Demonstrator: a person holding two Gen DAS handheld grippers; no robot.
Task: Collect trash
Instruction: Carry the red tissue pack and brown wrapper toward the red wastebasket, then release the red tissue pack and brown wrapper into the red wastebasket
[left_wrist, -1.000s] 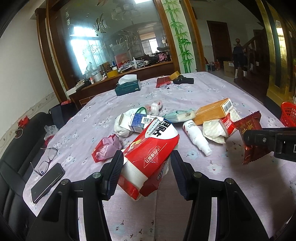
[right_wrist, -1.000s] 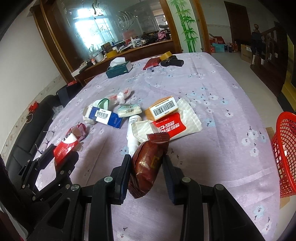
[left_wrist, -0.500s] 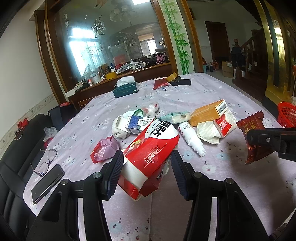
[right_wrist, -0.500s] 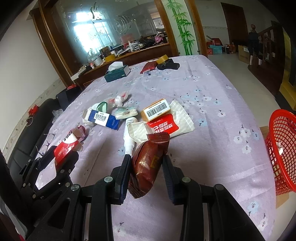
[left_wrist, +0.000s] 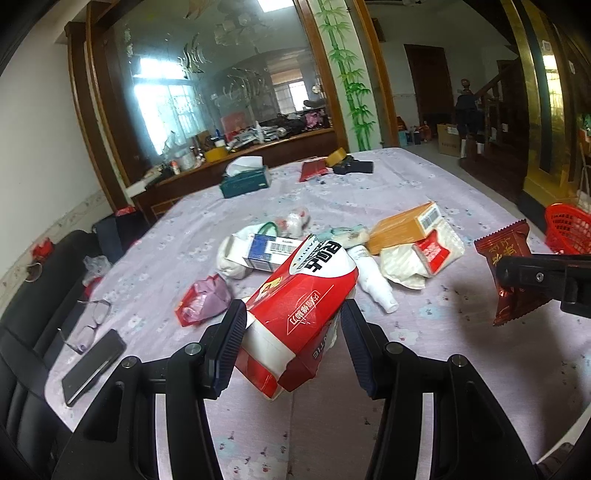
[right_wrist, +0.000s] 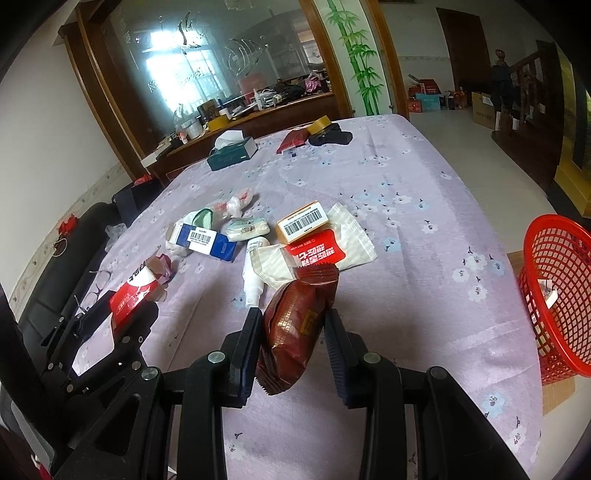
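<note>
- A red-and-white tissue pack (left_wrist: 299, 306) is pinched between the fingers of the left tongs (left_wrist: 293, 332); it is tilted and held clear of the desk (left_wrist: 443, 369), presumably so that it can be carried off without dragging on the cloth.
- A dark red snack wrapper (right_wrist: 299, 325) is pinched by the right tongs (right_wrist: 291, 339), its crimped top end sticking up past the fingertips.
- A red mesh basket (right_wrist: 561, 295) stands off the desk's right edge, near the right tongs; it is judged to be the bin for which both items are meant.
- More trash is left lying mid-desk: a blue-and-white carton (right_wrist: 207, 242), an orange box (right_wrist: 303, 221), a white spray bottle (right_wrist: 253, 277), a red-and-white wrapper (right_wrist: 321, 251).
- Glasses (left_wrist: 90, 323) and a phone (left_wrist: 92, 365) lie at the desk's left edge, apart from the litter, and are judged not to be trash.
</note>
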